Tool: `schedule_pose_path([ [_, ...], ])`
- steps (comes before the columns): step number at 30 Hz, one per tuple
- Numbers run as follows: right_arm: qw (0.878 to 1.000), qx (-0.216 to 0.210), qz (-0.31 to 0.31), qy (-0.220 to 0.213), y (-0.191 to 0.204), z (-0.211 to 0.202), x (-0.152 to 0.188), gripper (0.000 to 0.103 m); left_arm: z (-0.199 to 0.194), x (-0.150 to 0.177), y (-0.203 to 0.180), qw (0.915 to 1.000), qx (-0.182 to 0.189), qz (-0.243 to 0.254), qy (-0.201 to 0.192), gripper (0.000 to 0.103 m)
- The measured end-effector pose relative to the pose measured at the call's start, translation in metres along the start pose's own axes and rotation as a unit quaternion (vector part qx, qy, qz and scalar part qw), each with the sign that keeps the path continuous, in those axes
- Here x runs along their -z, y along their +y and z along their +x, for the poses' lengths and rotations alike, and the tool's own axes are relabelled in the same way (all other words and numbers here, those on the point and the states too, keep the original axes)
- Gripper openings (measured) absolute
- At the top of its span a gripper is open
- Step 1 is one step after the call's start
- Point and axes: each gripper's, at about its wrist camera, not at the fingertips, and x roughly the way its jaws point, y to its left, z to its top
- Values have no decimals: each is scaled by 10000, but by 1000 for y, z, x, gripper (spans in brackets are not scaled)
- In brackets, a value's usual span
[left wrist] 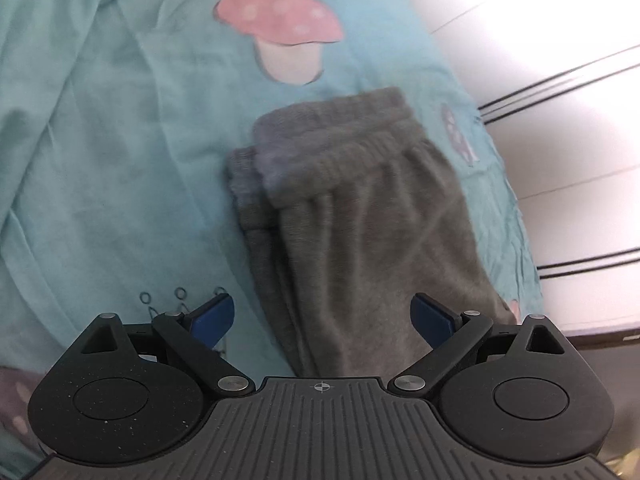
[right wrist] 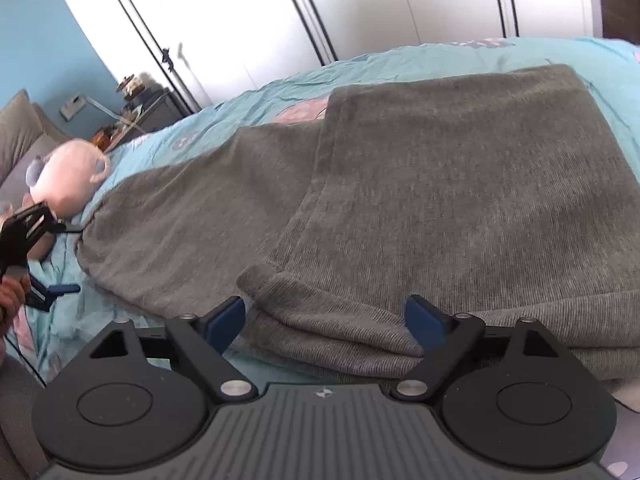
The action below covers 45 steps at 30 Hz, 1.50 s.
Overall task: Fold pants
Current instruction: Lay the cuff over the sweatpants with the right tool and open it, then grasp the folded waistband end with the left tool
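Grey pants (left wrist: 360, 216) lie folded lengthwise on a teal bedsheet (left wrist: 120, 140), their elastic waistband (left wrist: 332, 132) at the far end in the left wrist view. My left gripper (left wrist: 323, 316) is open above the lower part of the pants, touching nothing. In the right wrist view the pants (right wrist: 400, 200) fill the middle, with a folded-over layer on the right and cuffed leg ends (right wrist: 320, 320) nearest me. My right gripper (right wrist: 326, 322) is open, its fingers on either side of those cuffed ends. The left gripper (right wrist: 24, 248) shows at the left edge.
The sheet carries a pink mushroom print (left wrist: 280, 28). White wardrobe doors (right wrist: 360, 8) stand beyond the bed. A pink stuffed toy (right wrist: 68, 176) lies by grey pillows (right wrist: 20, 132) at the left. A cluttered bedside stand (right wrist: 136, 108) is behind it.
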Motion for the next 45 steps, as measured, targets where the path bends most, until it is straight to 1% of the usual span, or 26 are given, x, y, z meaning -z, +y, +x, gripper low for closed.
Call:
schedule_pose_path([
  [1, 10000, 16, -54, 10, 2, 1, 0, 91, 2, -3, 3, 9999, 76, -116, -28, 98],
  [2, 10000, 12, -78, 20, 3, 1, 1, 93, 3, -4, 7, 9995, 229, -223, -82, 98],
  [3, 10000, 4, -83, 25, 4, 0, 1, 95, 6, -6, 9, 9988, 392, -297, -74, 98],
  [4, 10000, 0, -73, 28, 3, 0, 2, 95, 11, -8, 12, 9983, 464, -363, 4, 98],
  [8, 10000, -23, 19, 36, 1, 2, 1, 95, 30, -14, 16, 9975, 411, -504, 259, 97],
  [11, 10000, -31, 51, 37, 0, 1, 1, 95, 28, -19, 21, 9955, 646, -691, 70, 96],
  [13, 10000, -30, 53, 39, -1, 0, 2, 95, 28, -21, 25, 9947, 678, -773, -39, 96],
  [15, 9999, -45, 102, 23, -3, -1, 2, 95, 33, -23, 28, 9932, 781, -863, 35, 96],
  [19, 9997, -81, 215, 16, -6, -2, 1, 95, 37, -21, 30, 9921, 900, -869, 66, 97],
  [24, 9998, -75, 205, 7, -6, -3, 2, 95, 40, -25, 43, 9848, 1199, -1253, 89, 97],
  [26, 9997, -76, 237, 5, -7, -3, 2, 96, 37, -28, 50, 9828, 1262, -1347, 48, 96],
  [27, 9996, -84, 257, 3, -8, -4, 1, 96, 34, -27, 49, 9826, 1310, -1318, 3, 94],
  [29, 9995, -104, 306, -6, -9, -4, 2, 96, 33, -24, 44, 9861, 1288, -1042, -85, 92],
  [31, 9994, -116, 338, -17, -10, -4, 2, 96, 31, -21, 43, 9879, 1304, -820, -181, 89],
  [34, 9994, -86, 330, -17, -10, -4, 2, 96, 32, -18, 41, 9888, 1352, -567, -273, 82],
  [36, 9995, -72, 301, -14, -9, -3, 2, 97, 37, -14, 38, 9920, 1151, -440, -271, 70],
  [37, 9996, -74, 285, -12, -8, -3, 3, 97, 39, -12, 38, 9928, 1101, -391, -278, 70],
  [39, 9996, -49, 263, 6, -7, -3, 3, 97, 40, -11, 39, 9926, 1117, -366, -298, 68],
  [42, 9998, -28, 218, 12, -5, -4, 3, 97, 46, -11, 39, 9943, 987, -265, -290, 58],
  [44, 9998, -21, 221, 9, -5, -4, 2, 97, 48, -9, 36, 9943, 985, -230, -328, 58],
  [45, 9997, -19, 230, 10, -4, -4, 2, 97, 48, -8, 36, 9943, 989, -216, -335, 61],
])
